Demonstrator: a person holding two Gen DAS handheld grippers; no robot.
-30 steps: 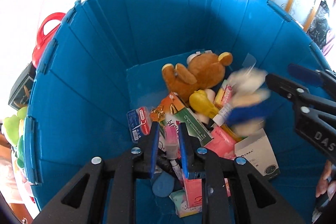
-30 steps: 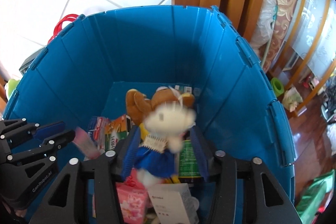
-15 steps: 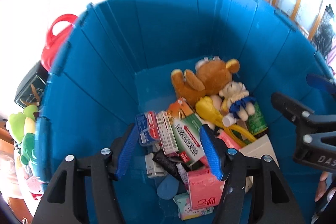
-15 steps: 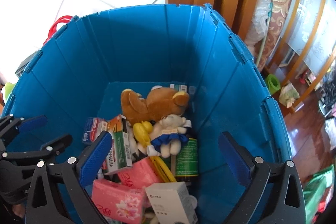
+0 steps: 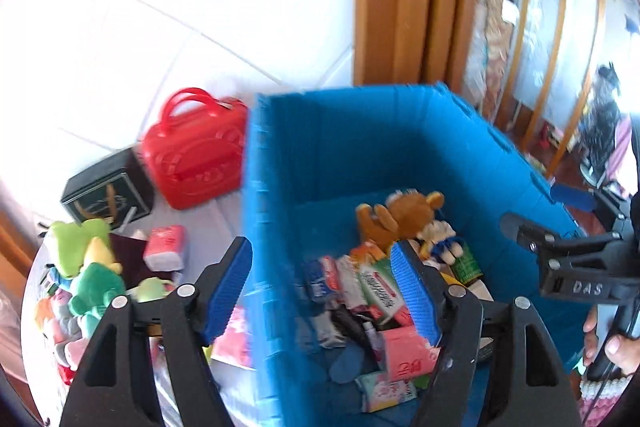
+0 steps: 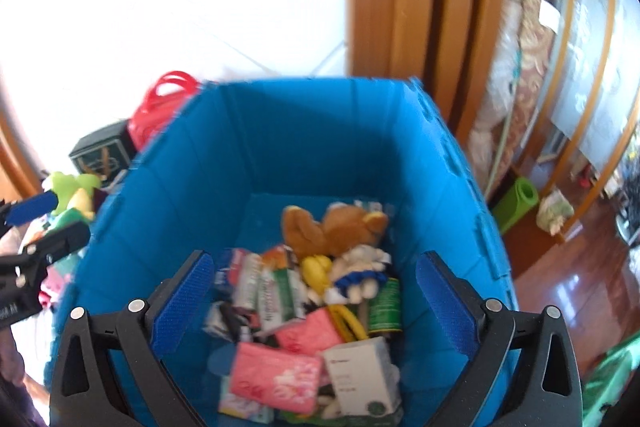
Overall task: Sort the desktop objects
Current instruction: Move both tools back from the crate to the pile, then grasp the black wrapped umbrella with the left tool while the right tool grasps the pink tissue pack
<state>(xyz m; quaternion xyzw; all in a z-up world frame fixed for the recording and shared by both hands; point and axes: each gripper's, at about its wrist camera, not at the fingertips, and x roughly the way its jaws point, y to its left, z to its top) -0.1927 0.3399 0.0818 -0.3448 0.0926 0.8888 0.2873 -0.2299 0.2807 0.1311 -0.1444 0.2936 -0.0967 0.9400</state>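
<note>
White floor tiles and a wooden door frame fill the top of my left wrist view, with a white tabletop [image 5: 36, 359] in the lower left. The blue crate [image 5: 360, 131] stands in the middle of the frame, and the sorted things lie loose on its floor, I judge because they were dropped in rather than arranged. My left jaws [image 5: 322, 285] are opening and hold nothing; one pad sits outside the crate's near wall and the other over the boxes inside. The brown teddy bear [image 5: 400, 215] lies on its side, long axis running across the frame, head toward the right. The medicine boxes [image 5: 360, 283] lie flat with their long sides pointing toward the top of the frame. At the left, the green plush toys [image 5: 90, 267], a pink tissue pack [image 5: 166, 251] and a red case [image 5: 196, 159] are outside the crate, to my mind not yet sorted. My right jaws [image 5: 560, 223] enter from the right edge.

In my right wrist view the same tiles and door frame sit above, wooden flooring at the right. These jaws [image 6: 316, 301] stand as wide as they go and grip nothing, hanging above the crate's open top. Below them the small doll in a blue dress [image 6: 360, 271] lies across the bear, legs toward the bottom of the frame. A green can [image 6: 386, 305] lies with its long axis up and down the frame, just beside a white box [image 6: 362, 373]. A pink pack [image 6: 276, 377] lies flat at lower centre.
</note>
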